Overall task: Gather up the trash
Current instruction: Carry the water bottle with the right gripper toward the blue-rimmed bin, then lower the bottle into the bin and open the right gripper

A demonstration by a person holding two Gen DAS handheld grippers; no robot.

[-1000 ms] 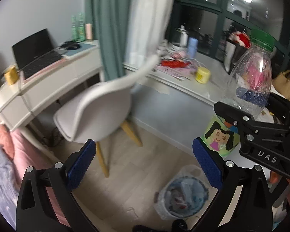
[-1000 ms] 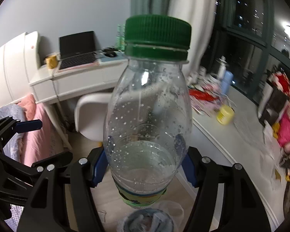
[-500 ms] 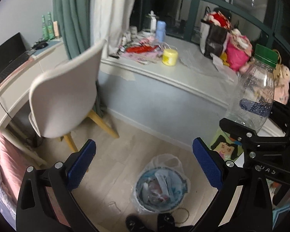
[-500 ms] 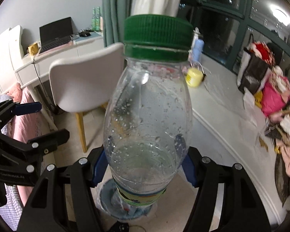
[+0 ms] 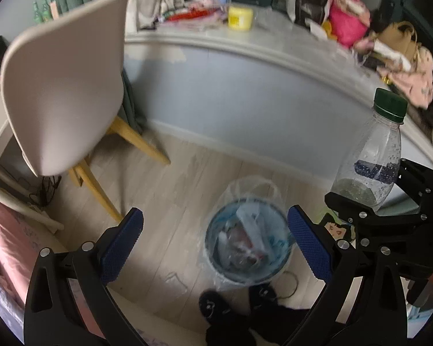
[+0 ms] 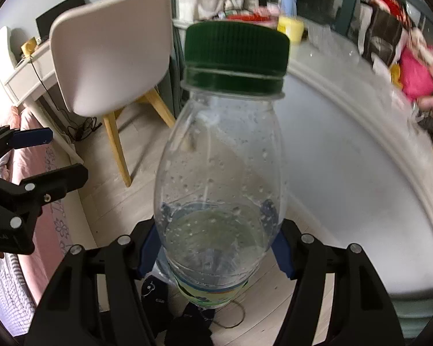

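Observation:
My right gripper (image 6: pixel 213 248) is shut on a clear plastic bottle (image 6: pixel 220 173) with a green cap and a little liquid at the bottom, held upright. The bottle also shows in the left wrist view (image 5: pixel 369 158), to the right of and above a round trash bin (image 5: pixel 246 243) lined with a clear bag and holding wrappers. My left gripper (image 5: pixel 215 242) is open and empty, its blue pads either side of the bin on the floor below.
A white chair (image 5: pixel 63 80) with wooden legs stands left of the bin. A curved grey window ledge (image 5: pixel 245 57) behind carries a yellow jar (image 5: pixel 239 18), bags and clutter. A pink bed (image 5: pixel 3 248) lies at the left. Dark slippers (image 5: pixel 216 305) lie in front of the bin.
Both grippers have tilted down and moved toward the bin, which now sits centred between the left fingers. The bottle stays gripped in the right gripper.

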